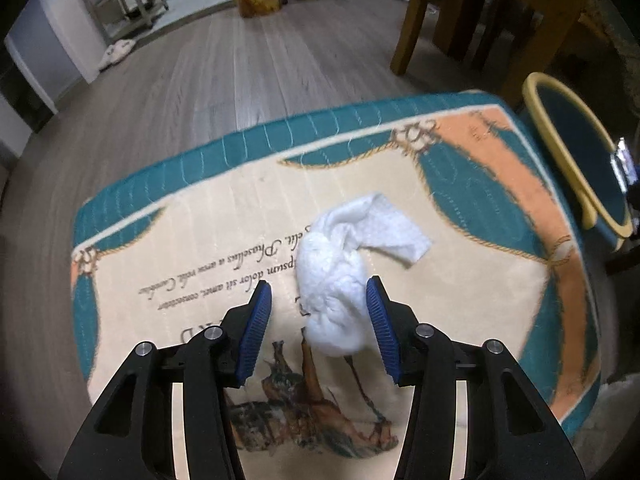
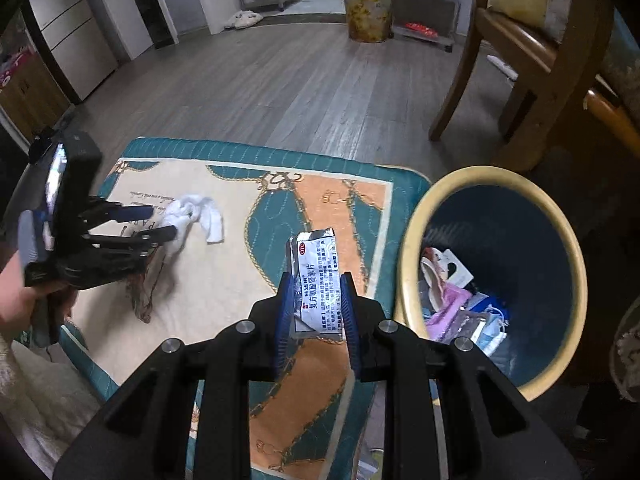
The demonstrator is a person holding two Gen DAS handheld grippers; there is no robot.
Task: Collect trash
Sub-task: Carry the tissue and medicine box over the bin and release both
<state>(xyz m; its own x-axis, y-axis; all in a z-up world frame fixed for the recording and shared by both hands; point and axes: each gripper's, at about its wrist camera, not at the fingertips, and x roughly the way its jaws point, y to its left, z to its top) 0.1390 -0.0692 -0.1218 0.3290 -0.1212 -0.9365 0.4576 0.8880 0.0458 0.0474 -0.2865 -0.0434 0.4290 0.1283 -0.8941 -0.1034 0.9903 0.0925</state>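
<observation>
- Left wrist view: the left gripper [image 1: 318, 308] hangs over a crumpled white tissue [image 1: 340, 280] that lies on a teal, cream and orange mat [image 1: 224, 216].
- Its blue pads [image 1: 256, 332] stand about half spread, one on each side of the near end of the tissue. The right-hand pad is at the wad's edge; the left-hand pad stands clear of it with mat showing between. Nothing is pinched.
- The tissue's bulky wad runs lengthwise away from the camera, and a flatter loose flap sticks out from its far end toward the right of the picture.
- Right wrist view: the right gripper [image 2: 316, 304] pinches a silver medicine packet [image 2: 318, 280] between its blue pads, which press on the packet's two long edges, well narrowed.
- The packet is a flat rectangle, printed face up, its long axis pointing forward along the fingers; its far end juts out past the fingertips.
- The packet is held above the mat, just left of a dark blue bin with a yellow rim [image 2: 404, 264]; the bin's mouth is tilted toward the camera and shows wrappers and other trash inside.
- In this view the left gripper appears at the left edge, held in a person's hand [image 2: 20, 296], fingers straddling the tissue.
</observation>
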